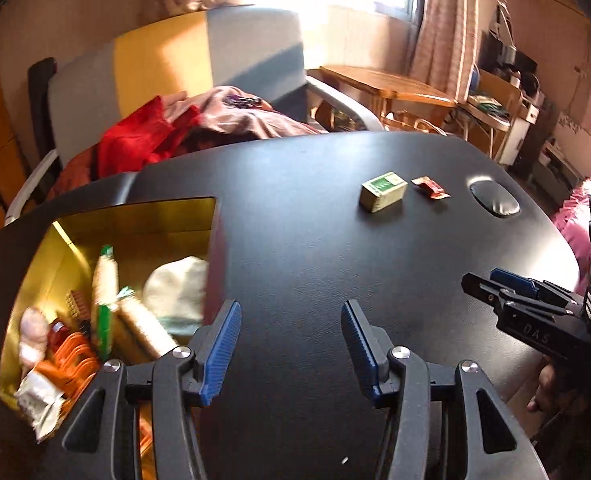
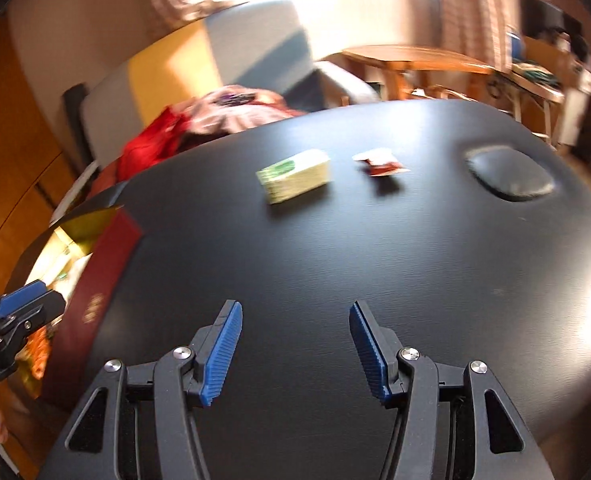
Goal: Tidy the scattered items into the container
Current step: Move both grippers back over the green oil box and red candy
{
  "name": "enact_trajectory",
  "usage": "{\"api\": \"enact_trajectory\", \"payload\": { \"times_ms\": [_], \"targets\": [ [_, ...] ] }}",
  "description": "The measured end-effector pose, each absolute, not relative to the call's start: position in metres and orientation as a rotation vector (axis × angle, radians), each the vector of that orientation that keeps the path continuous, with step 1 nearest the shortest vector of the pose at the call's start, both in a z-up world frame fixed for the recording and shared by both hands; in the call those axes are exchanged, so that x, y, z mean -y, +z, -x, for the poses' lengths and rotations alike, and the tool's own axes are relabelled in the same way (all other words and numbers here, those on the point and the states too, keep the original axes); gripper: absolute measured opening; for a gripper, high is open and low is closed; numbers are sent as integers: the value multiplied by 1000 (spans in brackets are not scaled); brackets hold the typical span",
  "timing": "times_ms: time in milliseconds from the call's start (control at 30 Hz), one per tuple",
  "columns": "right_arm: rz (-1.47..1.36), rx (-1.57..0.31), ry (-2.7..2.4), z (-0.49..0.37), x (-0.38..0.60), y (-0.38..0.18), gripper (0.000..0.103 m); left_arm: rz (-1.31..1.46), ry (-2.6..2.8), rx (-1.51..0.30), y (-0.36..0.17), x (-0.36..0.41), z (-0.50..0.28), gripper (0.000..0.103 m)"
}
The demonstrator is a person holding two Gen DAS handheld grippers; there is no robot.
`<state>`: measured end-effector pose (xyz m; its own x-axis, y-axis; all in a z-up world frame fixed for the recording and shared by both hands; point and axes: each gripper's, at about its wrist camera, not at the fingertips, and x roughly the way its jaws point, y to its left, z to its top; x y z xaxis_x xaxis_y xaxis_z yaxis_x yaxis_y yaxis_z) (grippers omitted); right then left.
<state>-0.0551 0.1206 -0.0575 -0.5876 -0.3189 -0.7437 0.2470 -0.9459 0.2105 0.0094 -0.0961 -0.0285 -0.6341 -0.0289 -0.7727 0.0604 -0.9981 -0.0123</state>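
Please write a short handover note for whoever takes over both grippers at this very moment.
Left gripper: open, nothing between its pads, beside the container.
Right gripper: open, empty, pointing over the black table.
Done: the gold-lined container at the table's left end already holds several snack packets and a pale round item.
Left: the small green-and-cream box and the red sachet beside it lie at the far side of the table, apart from each other. Both need to go into the container.

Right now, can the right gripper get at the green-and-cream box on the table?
Probably yes. The right gripper is empty, its fingers apart, and only bare black table lies between it and the box. The red sachet sits clear, to one side.
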Motion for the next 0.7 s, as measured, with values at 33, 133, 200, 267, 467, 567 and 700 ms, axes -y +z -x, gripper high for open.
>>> {"api": "enact_trajectory", "payload": {
  "times_ms": [33, 133, 200, 267, 467, 567, 700],
  "targets": [
    [-1220, 123, -2555, 60, -127, -58, 57, -1338, -2803, -54, -31, 91, -2, 54],
    [-1231, 129, -2588, 76, -144, -60, 57, -1366, -2821, -26, -36, 76, 22, 54],
    [-1228, 127, -2600, 89, -151, -59, 57, -1386, -2837, 15, -40, 66, 39, 54],
    [-1221, 122, -2612, 102, -155, -57, 57, -1404, -2860, 52, -43, 56, 59, 55],
    [-1204, 80, -2641, 149, -162, -55, 60, -1492, -2916, 112, -53, 35, 123, 61],
    [-1208, 49, -2633, 176, -161, -57, 60, -1523, -2927, 134, -58, 30, 152, 61],
    [-1222, 5, -2623, 209, -160, -63, 60, -1556, -2959, 162, -65, 21, 187, 61]
  ]
}}
